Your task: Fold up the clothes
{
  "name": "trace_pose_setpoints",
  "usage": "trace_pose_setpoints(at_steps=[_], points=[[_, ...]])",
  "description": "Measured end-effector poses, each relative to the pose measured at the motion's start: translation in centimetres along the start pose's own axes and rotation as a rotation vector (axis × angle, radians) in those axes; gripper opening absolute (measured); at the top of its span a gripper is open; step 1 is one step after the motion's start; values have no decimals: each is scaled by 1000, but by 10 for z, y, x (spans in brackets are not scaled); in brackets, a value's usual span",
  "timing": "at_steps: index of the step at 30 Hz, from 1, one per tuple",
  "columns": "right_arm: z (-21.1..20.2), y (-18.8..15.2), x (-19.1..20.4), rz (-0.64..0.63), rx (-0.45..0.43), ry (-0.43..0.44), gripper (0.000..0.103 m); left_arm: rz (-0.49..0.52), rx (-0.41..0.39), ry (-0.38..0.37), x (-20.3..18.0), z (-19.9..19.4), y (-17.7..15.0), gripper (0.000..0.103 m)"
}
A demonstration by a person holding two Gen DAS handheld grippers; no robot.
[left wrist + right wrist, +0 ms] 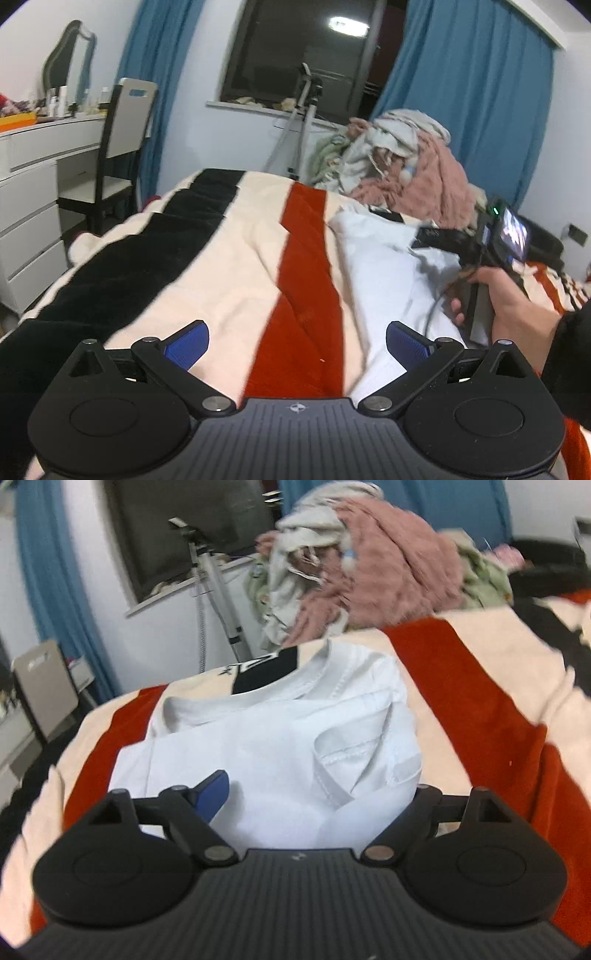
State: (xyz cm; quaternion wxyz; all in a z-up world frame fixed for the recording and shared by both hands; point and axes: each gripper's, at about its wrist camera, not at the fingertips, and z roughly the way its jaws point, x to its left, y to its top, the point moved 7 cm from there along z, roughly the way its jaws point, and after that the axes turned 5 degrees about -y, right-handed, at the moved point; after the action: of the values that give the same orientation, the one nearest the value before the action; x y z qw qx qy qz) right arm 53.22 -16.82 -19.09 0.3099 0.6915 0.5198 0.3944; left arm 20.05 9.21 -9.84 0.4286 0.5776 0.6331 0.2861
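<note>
White shirt (pixel 266 746) on striped blanket (pixel 480 686), long axis running away from right cam, collar end with black patch at far side. Looks rumpled: part folded over, sleeve hem bunched at right, seams showing. Right gripper (pixel 314 794) right over near edge, jaws spread, cloth heaped between them, right finger hidden under fabric. Can't tell if it's touching. Left gripper (pixel 297 341) off to shirt's left over red stripe, jaws wide, nothing in them. Laundry pile (pixel 406 162) behind bed, tripod (pixel 295 125) by window.
</note>
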Motion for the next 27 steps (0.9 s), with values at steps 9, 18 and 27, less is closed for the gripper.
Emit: trace_pose_setpoints(at_steps=[9,18,27], points=[[-89,8,2,-87,-122,55,85,32,-62,-28,-22,-9,10,103],[-257,-9,-22,-104,-212,71,85,97,-113,-106,-50,-54,10,103],[-424,-77,-40,-174,-215,82,85,75,8,-87,-45,-100,-9,102]])
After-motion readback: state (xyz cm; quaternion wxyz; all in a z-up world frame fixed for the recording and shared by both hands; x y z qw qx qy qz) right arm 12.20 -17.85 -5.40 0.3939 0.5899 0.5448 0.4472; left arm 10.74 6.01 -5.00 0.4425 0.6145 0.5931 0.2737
